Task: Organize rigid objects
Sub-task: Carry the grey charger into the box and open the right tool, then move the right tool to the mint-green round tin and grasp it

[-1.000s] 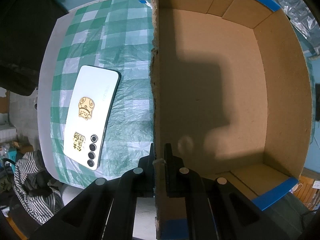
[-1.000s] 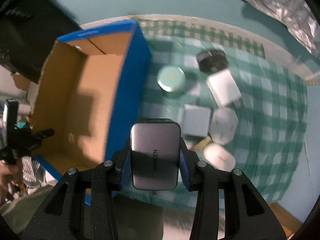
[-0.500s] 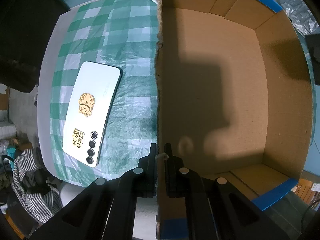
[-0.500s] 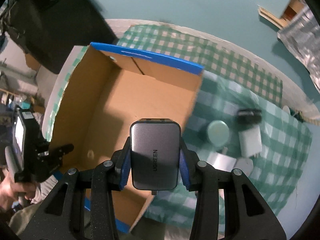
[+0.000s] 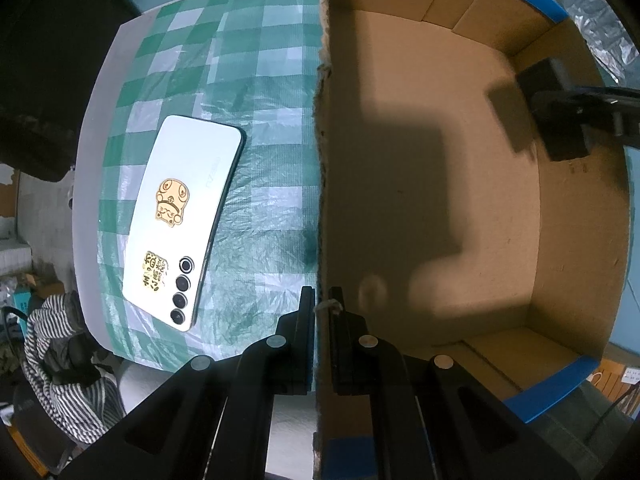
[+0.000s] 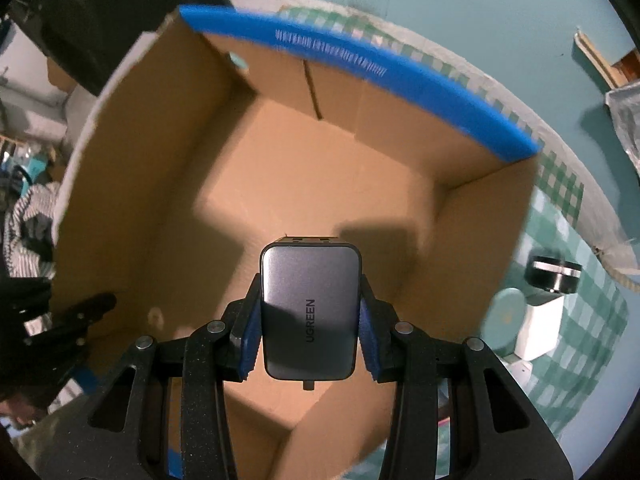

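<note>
Left wrist view, L to R. Far left of the fingers, a striped cloth (image 5: 60,360) lies low, off the table edge. Next, a white phone (image 5: 182,226) lies face-down on the green checked tablecloth (image 5: 260,80), left of the left finger and apart from it; gold stickers and a row of camera lenses show on its back. The left gripper (image 5: 322,308) is clamped on the near side wall of the cardboard box (image 5: 440,140): one finger outside the wall, one inside, wall edge pinched between them, w/ almost no gap. Right of the fingers is the box interior, bare brown floor w/ a big shadow. At far right, above the box, the right gripper's dark body comes in over the far wall w/ a dark block in it, blurred.

Right wrist view, L to R. The left gripper (image 6: 68,320) shows at far left, on the box wall (image 6: 132,160). Centre: the right gripper (image 6: 310,312) is closed on a grey UGREEN charger (image 6: 310,312), blue pads (image 6: 248,340) pressing both long sides, held over the open box, not touching the floor. Right of the fingers, outside the box on the cloth: a round teal tin (image 6: 506,312), a white adapter (image 6: 538,328) just beside it, a black-and-silver round thing (image 6: 554,274) beyond.
</note>
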